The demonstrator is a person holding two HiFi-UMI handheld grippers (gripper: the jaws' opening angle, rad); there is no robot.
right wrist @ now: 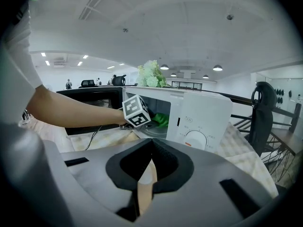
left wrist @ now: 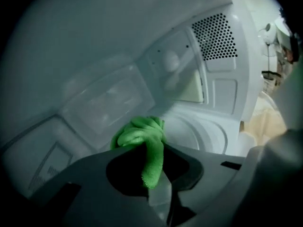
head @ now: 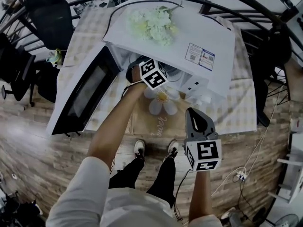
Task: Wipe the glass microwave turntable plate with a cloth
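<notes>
The white microwave (head: 199, 41) stands on the table with its door (head: 85, 96) swung open to the left. My left gripper (head: 146, 69) reaches into the cavity, shut on a green cloth (left wrist: 142, 138). In the left gripper view the bunched cloth sits at the jaw tips of the left gripper (left wrist: 154, 148), just over the round glass turntable plate (left wrist: 203, 131). Whether cloth and plate touch is hidden. My right gripper (head: 193, 112) hangs in front of the microwave, shut and holding nothing. In the right gripper view, past the right gripper (right wrist: 151, 142), the cloth (right wrist: 161, 119) shows inside the opening.
White artificial flowers (head: 152, 25) lie on top of the microwave. A daisy-shaped mat (head: 162, 101) lies on the checked tablecloth (head: 244, 112) before the opening. Office chairs (head: 47, 20) stand at the left, a metal railing (head: 265, 13) behind, and a power strip (head: 241, 176) on the floor.
</notes>
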